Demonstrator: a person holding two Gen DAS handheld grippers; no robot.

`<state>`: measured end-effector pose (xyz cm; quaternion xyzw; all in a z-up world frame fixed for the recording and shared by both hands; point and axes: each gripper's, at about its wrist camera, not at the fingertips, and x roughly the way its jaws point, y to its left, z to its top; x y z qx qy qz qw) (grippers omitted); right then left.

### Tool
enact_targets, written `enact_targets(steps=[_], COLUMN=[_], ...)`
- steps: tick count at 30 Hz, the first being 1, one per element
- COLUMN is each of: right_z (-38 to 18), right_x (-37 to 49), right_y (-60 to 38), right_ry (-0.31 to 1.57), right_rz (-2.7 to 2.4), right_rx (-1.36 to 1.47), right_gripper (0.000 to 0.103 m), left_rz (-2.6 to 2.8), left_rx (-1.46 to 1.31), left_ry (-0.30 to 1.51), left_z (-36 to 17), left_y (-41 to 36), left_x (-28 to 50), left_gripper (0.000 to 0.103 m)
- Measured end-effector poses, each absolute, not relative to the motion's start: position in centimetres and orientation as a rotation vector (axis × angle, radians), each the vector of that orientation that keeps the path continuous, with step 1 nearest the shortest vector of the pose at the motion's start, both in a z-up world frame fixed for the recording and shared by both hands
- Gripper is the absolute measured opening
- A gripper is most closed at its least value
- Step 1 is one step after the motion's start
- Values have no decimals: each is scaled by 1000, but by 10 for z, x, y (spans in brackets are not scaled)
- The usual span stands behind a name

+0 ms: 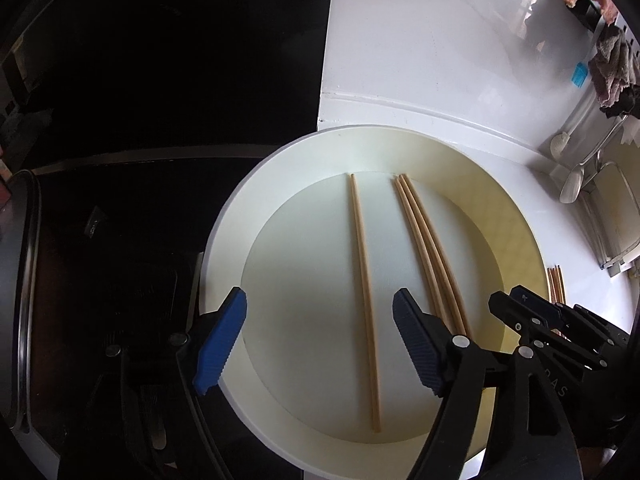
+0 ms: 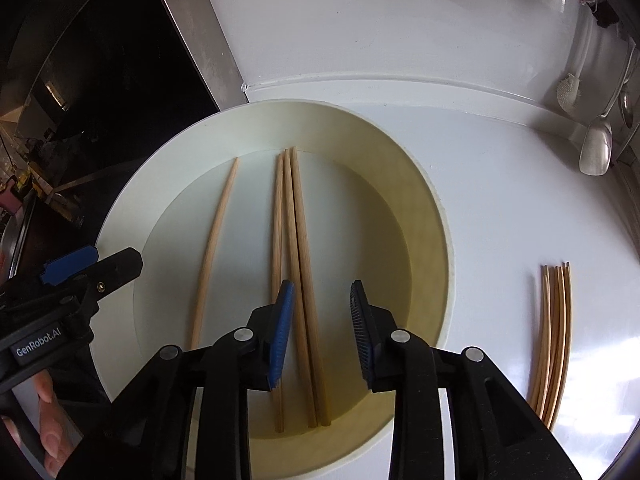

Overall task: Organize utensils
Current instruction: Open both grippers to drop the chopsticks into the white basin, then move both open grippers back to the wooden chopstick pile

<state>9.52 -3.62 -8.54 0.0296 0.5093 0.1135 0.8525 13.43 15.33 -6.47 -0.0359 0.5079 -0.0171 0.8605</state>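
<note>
A wide white bowl [image 1: 224, 240] sits on the white counter; it also shows in the right wrist view [image 2: 120, 216]. Inside lie one single wooden chopstick [image 1: 364, 280] [image 2: 212, 248] and a bundle of three chopsticks [image 1: 424, 248] [image 2: 294, 240]. My left gripper [image 1: 320, 344] is open and empty above the single chopstick. My right gripper [image 2: 320, 332] is open and empty above the near part of the bundle, touching nothing. A group of several chopsticks [image 2: 554, 340] lies on the counter right of the bowl; it also shows in the left wrist view [image 1: 555, 284].
A metal spoon [image 2: 596, 148] and a white brush [image 2: 568, 92] hang at the far right by a rack. Cloths [image 1: 612, 72] hang at the back right. A dark stove area [image 1: 140, 120] lies left of the bowl.
</note>
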Motion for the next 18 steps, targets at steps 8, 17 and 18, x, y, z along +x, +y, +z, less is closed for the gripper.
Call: enact_targets(steps=[8,17,18], right_z=[-68,-52,-52], right_x=[61,27,23], right_y=[-56,-96,-102], right_ry=[1038,982,975], right_rz=[240,214,208], right_rx=[87,93,92], right_gripper=[41,48,49], left_rz=[-12,-36,-42], left_rx=[-55,-39,-39], left_ry=[1027,987,984], left_z=[-49,-29,-28], left_y=[149,126,122], left_x=[108,74,70], left_gripper=[83,88,89])
